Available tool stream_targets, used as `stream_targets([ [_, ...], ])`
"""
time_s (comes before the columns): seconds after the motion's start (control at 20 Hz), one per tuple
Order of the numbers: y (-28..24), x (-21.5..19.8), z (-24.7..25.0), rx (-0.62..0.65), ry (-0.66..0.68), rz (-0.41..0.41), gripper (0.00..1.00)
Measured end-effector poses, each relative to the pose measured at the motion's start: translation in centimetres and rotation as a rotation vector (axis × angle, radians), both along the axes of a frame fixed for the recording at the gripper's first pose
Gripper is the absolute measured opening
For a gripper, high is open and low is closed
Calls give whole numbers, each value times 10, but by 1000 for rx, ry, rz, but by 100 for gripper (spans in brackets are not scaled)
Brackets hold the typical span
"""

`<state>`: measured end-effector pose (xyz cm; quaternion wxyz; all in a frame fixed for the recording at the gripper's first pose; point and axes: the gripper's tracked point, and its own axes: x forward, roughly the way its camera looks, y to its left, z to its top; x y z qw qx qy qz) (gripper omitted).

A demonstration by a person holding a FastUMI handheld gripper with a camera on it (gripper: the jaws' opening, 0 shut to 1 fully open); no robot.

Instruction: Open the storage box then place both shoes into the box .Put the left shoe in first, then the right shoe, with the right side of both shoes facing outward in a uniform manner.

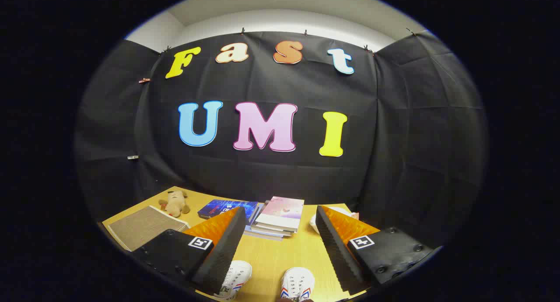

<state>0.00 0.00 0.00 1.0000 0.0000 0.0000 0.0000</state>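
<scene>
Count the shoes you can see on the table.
2. One shoe lies beside the near end of the gripper's left finger; the other shoe sits between the open fingers. Both are partly cut off.

The light wooden table (280, 254) has a smooth, faintly shiny top with fine grain. Two white canvas shoes (238, 278) with laced fronts and rubbery-looking toes sit near the gripper (280, 232), whose open fingers (225, 249) carry ridged, matt, foam-like pads and grip nothing. The stack of paper books (280, 216) has a glossy pink cover on top; the dark blue book (223, 208) beside it also looks glossy. The small tan plush toy (175, 203) is soft and fuzzy. The flat brownish panel (142, 227) shows a woven, coarse, matt texture.
</scene>
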Motion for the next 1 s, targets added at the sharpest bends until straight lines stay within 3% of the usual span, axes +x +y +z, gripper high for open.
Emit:
stream_targets([
  [0.6, 7, 5, -10, 18, 44, -68, 97],
  [1.0, 51, 9, -25, 86, 98, -23, 97],
])
